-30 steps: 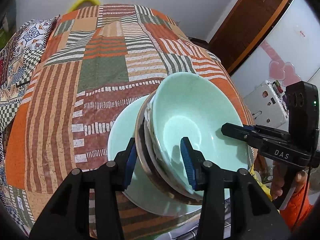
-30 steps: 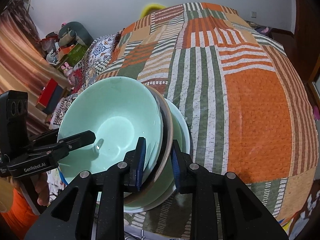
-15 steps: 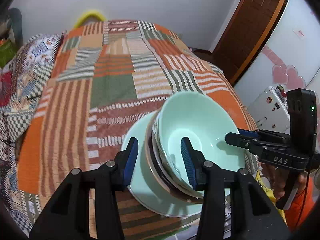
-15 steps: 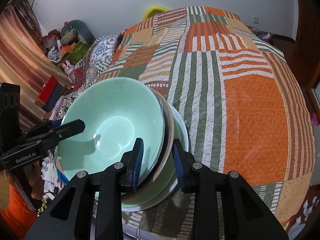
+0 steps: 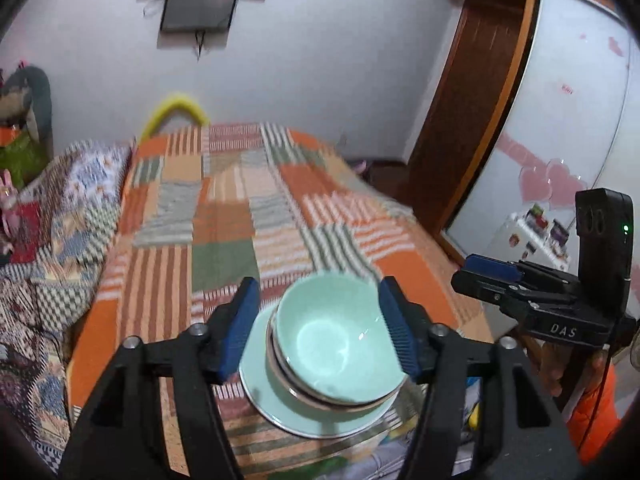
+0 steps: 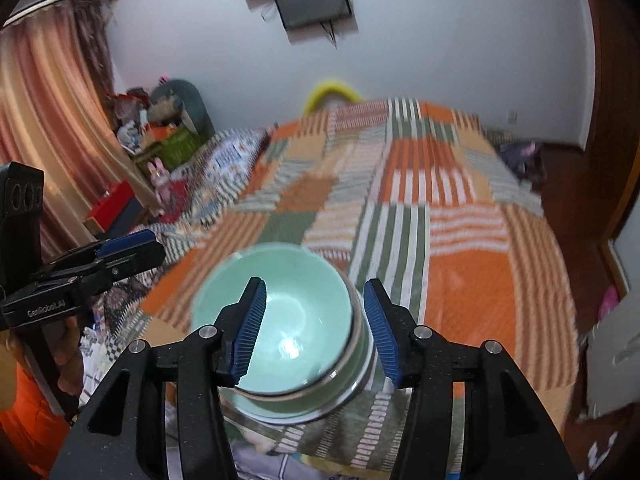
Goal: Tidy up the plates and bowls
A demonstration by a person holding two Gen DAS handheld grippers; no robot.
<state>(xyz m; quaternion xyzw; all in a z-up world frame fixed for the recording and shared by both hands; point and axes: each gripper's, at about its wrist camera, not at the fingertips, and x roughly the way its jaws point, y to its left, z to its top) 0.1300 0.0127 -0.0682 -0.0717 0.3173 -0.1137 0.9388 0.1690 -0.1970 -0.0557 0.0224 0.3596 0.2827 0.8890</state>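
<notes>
A mint green bowl (image 5: 336,344) sits on top of a stack of brown-rimmed bowls, on a mint green plate (image 5: 276,404), near the front edge of the patchwork bed. It also shows in the right wrist view as the bowl (image 6: 280,320) on the plate (image 6: 256,408). My left gripper (image 5: 320,332) is open and empty, raised above and behind the stack. My right gripper (image 6: 316,328) is open and empty, also above the stack. Each gripper shows at the side of the other's view: the right gripper (image 5: 496,276) and the left gripper (image 6: 128,248).
The stack rests on a bed with an orange, green and striped patchwork cover (image 5: 224,216). A white fridge (image 5: 568,120) and a wooden door frame (image 5: 460,100) stand to the right. Curtains (image 6: 44,128) and cluttered toys (image 6: 160,128) are on the left.
Both grippers have opened wide and pulled back and up from the stack. The stack of bowls now rests on the plate on the bed, free of both grippers.
</notes>
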